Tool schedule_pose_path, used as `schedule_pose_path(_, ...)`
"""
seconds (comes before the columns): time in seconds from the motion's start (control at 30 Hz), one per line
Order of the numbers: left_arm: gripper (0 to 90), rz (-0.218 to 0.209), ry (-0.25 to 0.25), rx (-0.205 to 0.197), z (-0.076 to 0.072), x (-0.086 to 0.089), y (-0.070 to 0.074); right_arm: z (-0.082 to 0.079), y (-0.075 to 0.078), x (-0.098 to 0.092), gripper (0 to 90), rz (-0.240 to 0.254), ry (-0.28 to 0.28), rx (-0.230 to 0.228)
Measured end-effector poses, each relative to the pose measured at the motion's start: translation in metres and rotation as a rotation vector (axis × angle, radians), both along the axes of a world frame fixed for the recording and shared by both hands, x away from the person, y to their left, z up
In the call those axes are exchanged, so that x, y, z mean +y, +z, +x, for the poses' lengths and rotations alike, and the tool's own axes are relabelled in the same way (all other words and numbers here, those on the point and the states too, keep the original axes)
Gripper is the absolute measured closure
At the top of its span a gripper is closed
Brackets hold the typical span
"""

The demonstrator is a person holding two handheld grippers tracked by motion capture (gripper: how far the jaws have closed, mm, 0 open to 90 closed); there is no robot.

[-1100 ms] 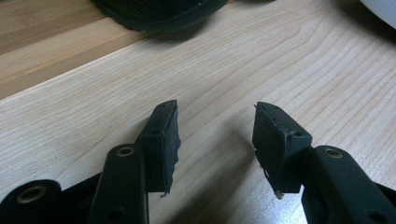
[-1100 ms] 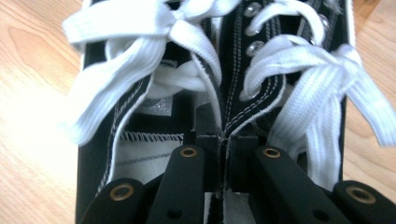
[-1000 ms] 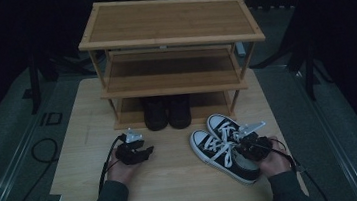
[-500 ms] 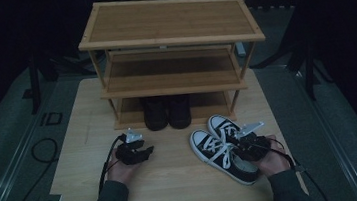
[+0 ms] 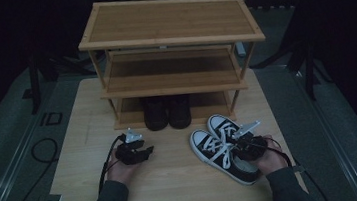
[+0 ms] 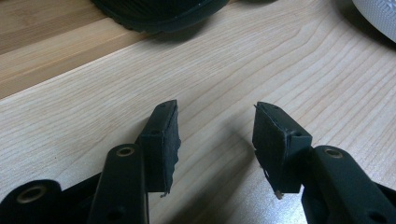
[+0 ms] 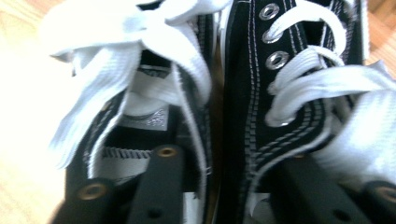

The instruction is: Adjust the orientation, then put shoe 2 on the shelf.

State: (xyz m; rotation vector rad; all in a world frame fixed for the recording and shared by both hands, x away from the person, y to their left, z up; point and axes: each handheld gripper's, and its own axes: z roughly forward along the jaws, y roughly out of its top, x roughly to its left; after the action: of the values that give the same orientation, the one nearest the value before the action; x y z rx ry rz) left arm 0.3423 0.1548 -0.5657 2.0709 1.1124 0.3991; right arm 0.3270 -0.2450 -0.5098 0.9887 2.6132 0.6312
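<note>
Black-and-white sneakers (image 5: 224,146) sit near the table's (image 5: 175,181) front right corner. The right gripper's (image 5: 249,143) jaws, just closing, straddle both inner collars; whether they pinch is unclear. The left gripper (image 6: 215,137) rests open, holding nothing.

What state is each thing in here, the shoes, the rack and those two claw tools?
Sneakers: a pair side by side on the table, laced, upright.
Dark shoes: a pair on the rack's bottom level, upright.
Rack: standing, upper two shelves bare.
Left gripper: open, nothing between its pads, just above the table.
Right gripper: jaws astride the sneakers' adjoining inner walls, just been closing; a firm grip is unclear.
</note>
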Motion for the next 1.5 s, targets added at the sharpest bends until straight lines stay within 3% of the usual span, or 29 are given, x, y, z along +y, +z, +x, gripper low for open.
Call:
schedule_pose_path(0.5, 50.9, -0.01, -0.005, 0.003, 0.001, 0.001, 0.0, 0.008, 0.004, -0.007, 84.2, 0.041, 0.028, 0.044)
schedule_pose_path(0.87, 50.9, -0.014, -0.004, 0.004, 0.0, 0.001, 0.0, 0.01, 0.007, -0.011, 84.9, 0.057, 0.049, 0.044)
schedule_pose_path(1.33, 50.9, -0.009, -0.005, 0.001, 0.0, 0.001, 0.0, 0.016, 0.02, -0.016, 85.1, 0.042, 0.093, 0.044)
schedule_pose_path(1.5, 50.8, -0.009, -0.005, 0.001, 0.0, 0.001, 0.0, 0.022, 0.035, -0.016, 85.2, 0.049, 0.16, 0.044)
